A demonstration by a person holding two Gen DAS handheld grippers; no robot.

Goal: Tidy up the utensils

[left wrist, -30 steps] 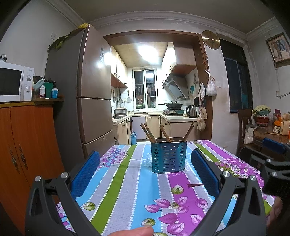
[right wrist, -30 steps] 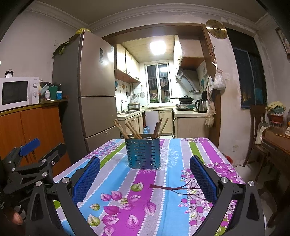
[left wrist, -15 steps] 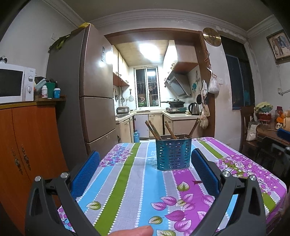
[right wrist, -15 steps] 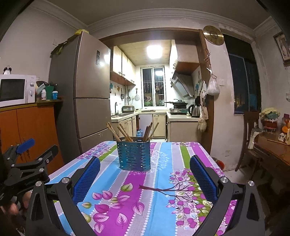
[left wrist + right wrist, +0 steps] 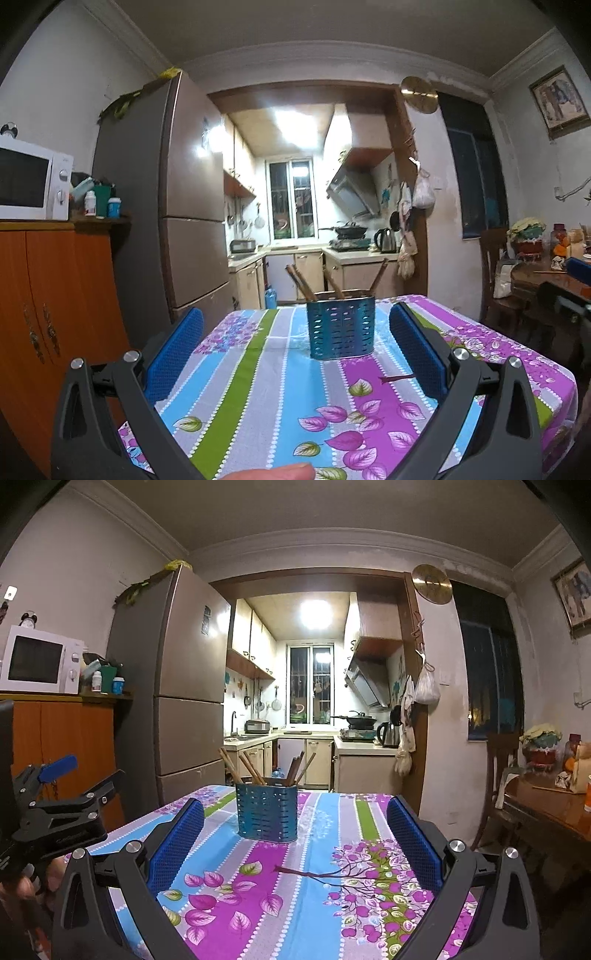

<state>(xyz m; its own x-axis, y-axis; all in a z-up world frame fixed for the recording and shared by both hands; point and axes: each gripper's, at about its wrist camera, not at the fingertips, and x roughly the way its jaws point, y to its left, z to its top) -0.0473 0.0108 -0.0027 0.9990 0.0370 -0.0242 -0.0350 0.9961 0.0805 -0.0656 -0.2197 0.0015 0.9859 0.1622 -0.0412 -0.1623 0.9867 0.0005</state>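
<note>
A blue perforated utensil holder [image 5: 341, 328] [image 5: 266, 811] stands on the flowered striped tablecloth [image 5: 280, 384] [image 5: 317, 860]. Several brown chopsticks [image 5: 301, 282] [image 5: 251, 766] lean inside it. My left gripper [image 5: 295, 347] is open and empty, well short of the holder. My right gripper [image 5: 295, 834] is likewise open and empty, back from the holder. In the right wrist view the left gripper's black body [image 5: 55, 819] shows at the left edge, held by a hand [image 5: 26, 886]. A fingertip [image 5: 273, 472] shows at the bottom of the left wrist view.
An orange cabinet [image 5: 55, 295] with a microwave [image 5: 29, 182] stands left of the table, beside a tall fridge [image 5: 184, 221]. A dark wooden side table [image 5: 554, 812] and chair [image 5: 498, 760] stand to the right. The kitchen lies beyond the table.
Both grippers have drawn back and risen from the table, so the holder looks smaller and farther. Both stayed open.
</note>
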